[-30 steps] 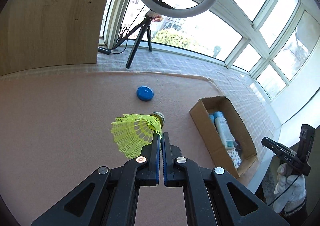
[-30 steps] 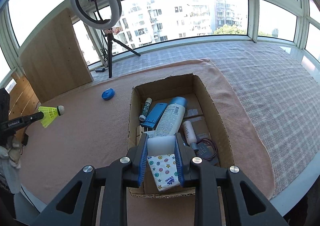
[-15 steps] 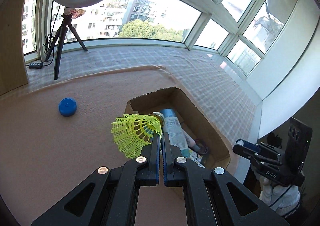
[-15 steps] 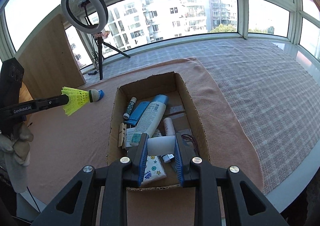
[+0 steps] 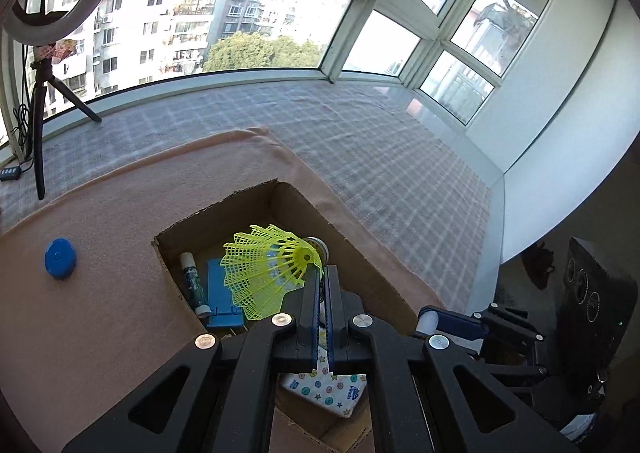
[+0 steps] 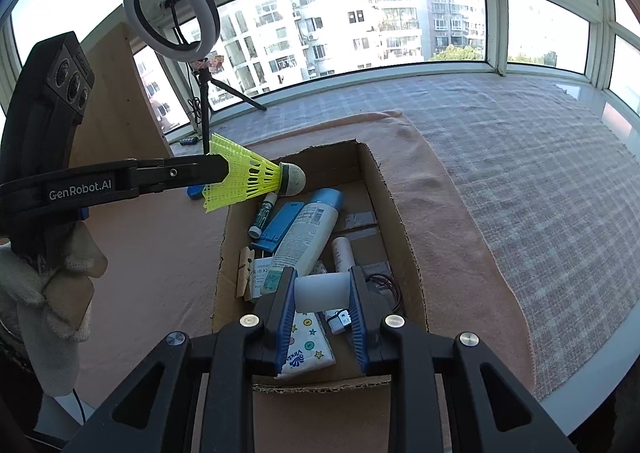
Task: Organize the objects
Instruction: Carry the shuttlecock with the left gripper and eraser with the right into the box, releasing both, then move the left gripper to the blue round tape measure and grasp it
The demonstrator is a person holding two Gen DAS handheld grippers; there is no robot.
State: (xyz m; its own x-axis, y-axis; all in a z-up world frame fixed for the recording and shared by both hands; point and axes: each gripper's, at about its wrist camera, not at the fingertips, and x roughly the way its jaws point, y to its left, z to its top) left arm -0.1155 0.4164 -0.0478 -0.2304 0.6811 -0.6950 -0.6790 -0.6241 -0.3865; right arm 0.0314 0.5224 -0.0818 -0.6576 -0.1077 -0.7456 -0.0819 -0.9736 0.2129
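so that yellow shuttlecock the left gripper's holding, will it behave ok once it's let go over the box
Probably. The shuttlecock has an open mesh skirt, so it looks very light and should drop gently. The left gripper pinches it by the skirt edge, which likely flexes rather than cracks. With its rounded cork nose and cone shape, it may tip or roll in an arc among the clutter in the cardboard box.

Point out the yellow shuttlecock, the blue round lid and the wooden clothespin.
yellow shuttlecock (image 6: 244,179): right wrist view, on its mesh skirt.
blue round lid (image 5: 60,258): left wrist view, on the middle of its top face.
wooden clothespin (image 6: 244,271): right wrist view, on the middle of its body.
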